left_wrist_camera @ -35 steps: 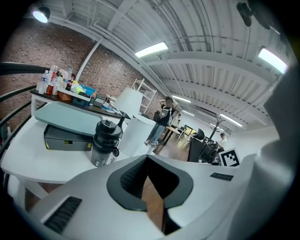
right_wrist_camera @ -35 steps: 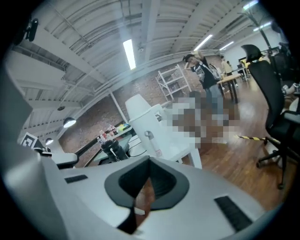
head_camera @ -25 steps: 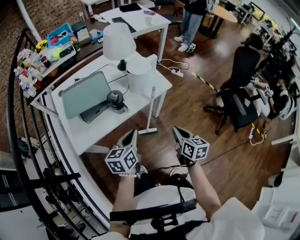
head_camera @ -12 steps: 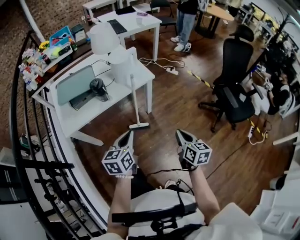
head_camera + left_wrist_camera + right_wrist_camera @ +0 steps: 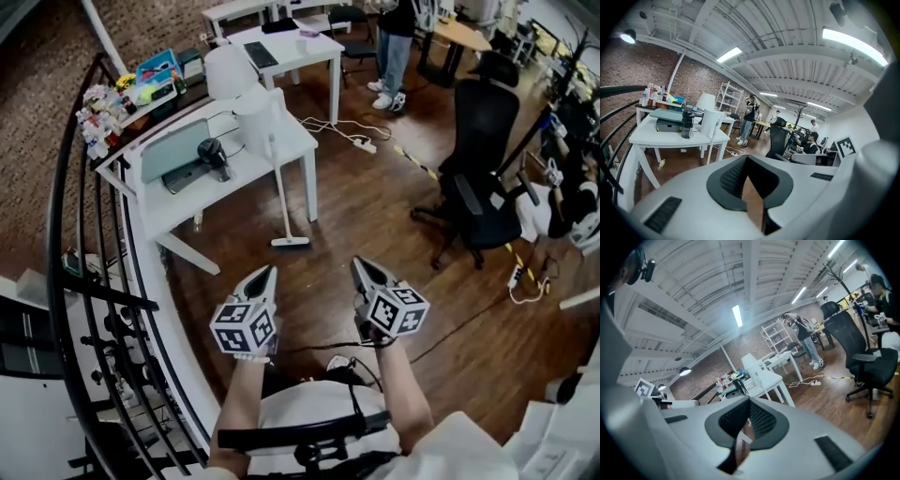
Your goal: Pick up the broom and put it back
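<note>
Jaws on left gripper (image 5: 265,273) and right gripper (image 5: 362,265) meet, empty; open one, then clamp the broom (image 5: 281,197) mid-handle beside the surface (image 5: 220,194).

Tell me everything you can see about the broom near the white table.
The broom has a long white handle and a small flat head with a dark underside. It stands almost upright, head on the wooden floor, handle seemingly leaning on the edge of the white table. Nothing else touches it.

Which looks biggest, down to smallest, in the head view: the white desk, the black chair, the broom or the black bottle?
1. white desk
2. black chair
3. broom
4. black bottle
</note>
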`<action>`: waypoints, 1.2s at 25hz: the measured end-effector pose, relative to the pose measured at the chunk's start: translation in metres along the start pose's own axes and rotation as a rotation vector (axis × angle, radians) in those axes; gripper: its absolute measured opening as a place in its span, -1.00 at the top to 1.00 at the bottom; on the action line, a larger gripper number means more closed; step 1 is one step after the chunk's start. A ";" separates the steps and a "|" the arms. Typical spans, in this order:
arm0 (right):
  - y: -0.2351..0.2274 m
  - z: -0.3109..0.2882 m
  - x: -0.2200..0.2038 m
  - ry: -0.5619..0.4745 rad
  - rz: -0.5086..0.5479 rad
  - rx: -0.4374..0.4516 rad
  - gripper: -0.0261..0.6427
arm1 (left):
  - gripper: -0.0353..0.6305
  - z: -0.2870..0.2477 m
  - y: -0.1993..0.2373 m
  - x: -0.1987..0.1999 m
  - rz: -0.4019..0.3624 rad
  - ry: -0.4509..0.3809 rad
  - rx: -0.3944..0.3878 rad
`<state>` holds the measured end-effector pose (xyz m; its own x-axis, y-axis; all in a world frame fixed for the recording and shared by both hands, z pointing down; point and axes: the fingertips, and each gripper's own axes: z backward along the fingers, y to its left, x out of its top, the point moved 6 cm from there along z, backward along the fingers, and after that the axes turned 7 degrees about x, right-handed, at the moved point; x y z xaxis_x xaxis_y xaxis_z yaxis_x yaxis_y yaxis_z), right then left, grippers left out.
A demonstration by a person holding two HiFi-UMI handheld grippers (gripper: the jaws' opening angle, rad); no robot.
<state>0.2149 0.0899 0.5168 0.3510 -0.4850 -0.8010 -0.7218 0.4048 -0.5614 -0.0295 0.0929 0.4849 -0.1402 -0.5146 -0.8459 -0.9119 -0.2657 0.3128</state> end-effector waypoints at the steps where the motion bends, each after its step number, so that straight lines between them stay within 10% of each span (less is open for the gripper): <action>1: 0.007 0.000 0.000 -0.003 0.009 0.002 0.88 | 0.93 0.005 0.000 0.000 -0.005 -0.001 -0.004; 30: 0.115 -0.001 -0.055 0.048 0.109 -0.105 0.89 | 0.93 0.069 0.067 -0.011 0.047 0.003 -0.091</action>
<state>0.1117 0.1621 0.4969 0.2400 -0.4803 -0.8436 -0.8131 0.3753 -0.4450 -0.1155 0.1373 0.4852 -0.1807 -0.5302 -0.8284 -0.8658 -0.3139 0.3898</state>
